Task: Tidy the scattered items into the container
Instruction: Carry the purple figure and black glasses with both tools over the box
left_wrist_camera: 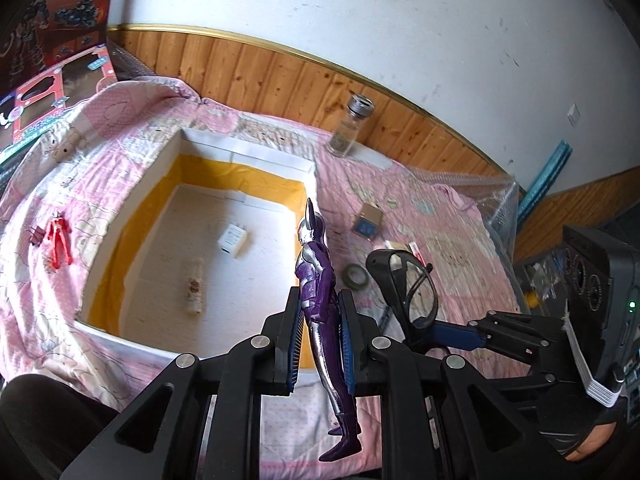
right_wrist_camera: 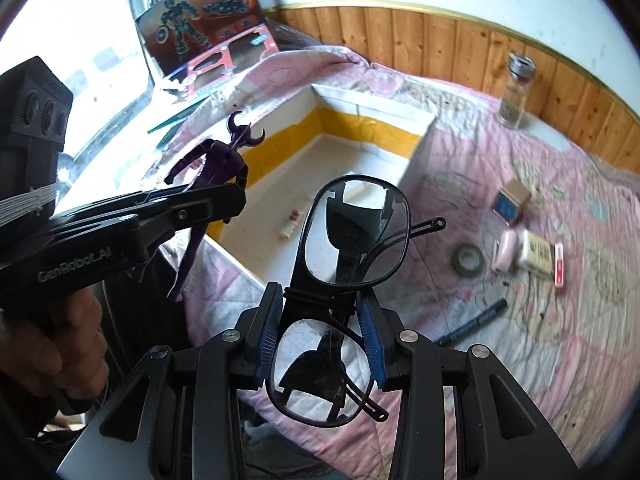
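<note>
— Status on both tools, please?

— Left tool (left_wrist_camera: 318, 344) is clamped on the purple figure (left_wrist_camera: 318, 276), pads pinching it around the waist and thighs, head up, feet hanging below the jaws. Right tool (right_wrist_camera: 322, 336) is clamped on the black glasses (right_wrist_camera: 340, 292) at the bridge, one lens above the pads and one below, temples folded behind.

— So which step are we on?

— I judge it as the carry: both items are lifted and neither is in the box (left_wrist_camera: 120, 216) yet. The white box with the yellow inner band lies on the pink quilt (left_wrist_camera: 440, 248), just ahead of my left tool and ahead-left of my right one. A small bottle (left_wrist_camera: 194, 292) and a white adapter (left_wrist_camera: 234, 242) already lie on its floor.

— What does the next move need?

— I'd bring each tool over the near rim, lower it inside, then part the pads. The figure's feet hang low, so I'd clear the near wall first.

— Room to work?

— Plenty of bare floor in the box. The two tools are close together, though; I'd go one at a time. Still on the quilt: a red figure (left_wrist_camera: 58, 240) left of the box, and a tape roll (right_wrist_camera: 467, 258), a pen (right_wrist_camera: 472, 322) and a glass jar (right_wrist_camera: 516, 92) on its right.
</note>
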`<state>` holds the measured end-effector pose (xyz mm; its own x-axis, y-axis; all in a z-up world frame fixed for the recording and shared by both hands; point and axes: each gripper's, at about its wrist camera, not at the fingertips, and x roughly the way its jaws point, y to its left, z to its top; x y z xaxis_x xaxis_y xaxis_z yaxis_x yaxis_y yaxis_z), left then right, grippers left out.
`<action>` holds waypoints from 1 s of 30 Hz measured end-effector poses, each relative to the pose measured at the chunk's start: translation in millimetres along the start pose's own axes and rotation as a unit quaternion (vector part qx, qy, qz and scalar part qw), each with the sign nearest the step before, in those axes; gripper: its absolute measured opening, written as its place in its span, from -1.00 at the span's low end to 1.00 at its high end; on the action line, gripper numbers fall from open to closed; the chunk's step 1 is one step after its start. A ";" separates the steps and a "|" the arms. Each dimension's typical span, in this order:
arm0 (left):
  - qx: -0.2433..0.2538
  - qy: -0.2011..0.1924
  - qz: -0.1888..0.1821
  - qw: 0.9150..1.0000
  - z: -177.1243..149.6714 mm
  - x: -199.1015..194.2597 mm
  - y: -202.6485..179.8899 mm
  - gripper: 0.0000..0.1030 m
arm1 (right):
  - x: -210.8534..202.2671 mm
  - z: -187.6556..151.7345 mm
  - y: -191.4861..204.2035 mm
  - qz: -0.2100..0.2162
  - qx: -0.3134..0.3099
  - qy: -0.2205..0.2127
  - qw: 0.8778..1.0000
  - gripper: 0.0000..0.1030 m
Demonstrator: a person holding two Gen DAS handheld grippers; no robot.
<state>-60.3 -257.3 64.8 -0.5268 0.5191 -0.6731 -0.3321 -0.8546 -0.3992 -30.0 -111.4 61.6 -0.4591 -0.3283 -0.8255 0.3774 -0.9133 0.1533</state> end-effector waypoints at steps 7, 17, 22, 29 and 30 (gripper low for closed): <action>-0.008 -0.013 0.012 1.000 11.8 -5.1 22.2 -0.66 | 8.6 23.0 15.2 0.008 -0.019 0.001 1.000 -0.23; -0.018 -0.015 0.034 0.999 22.1 4.2 50.3 -0.66 | 29.5 56.0 28.3 0.007 -0.042 0.006 0.999 -0.23; -0.030 -0.011 0.035 0.999 28.9 10.9 64.6 -0.66 | 42.6 73.5 31.1 0.007 -0.047 0.012 0.999 -0.23; -0.052 -0.001 0.031 0.998 33.7 22.1 79.3 -0.66 | 68.8 103.4 25.5 0.004 -0.049 0.026 0.998 -0.23; -0.056 0.002 0.030 0.998 33.9 24.7 80.2 -0.66 | 72.7 107.4 24.9 0.000 -0.052 0.028 0.998 -0.22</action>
<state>-126.4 -312.6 37.3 -0.5392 0.4680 -0.7002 -0.2116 -0.8800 -0.4252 -140.4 -183.9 63.7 -0.4145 -0.3116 -0.8550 0.4594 -0.8827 0.0990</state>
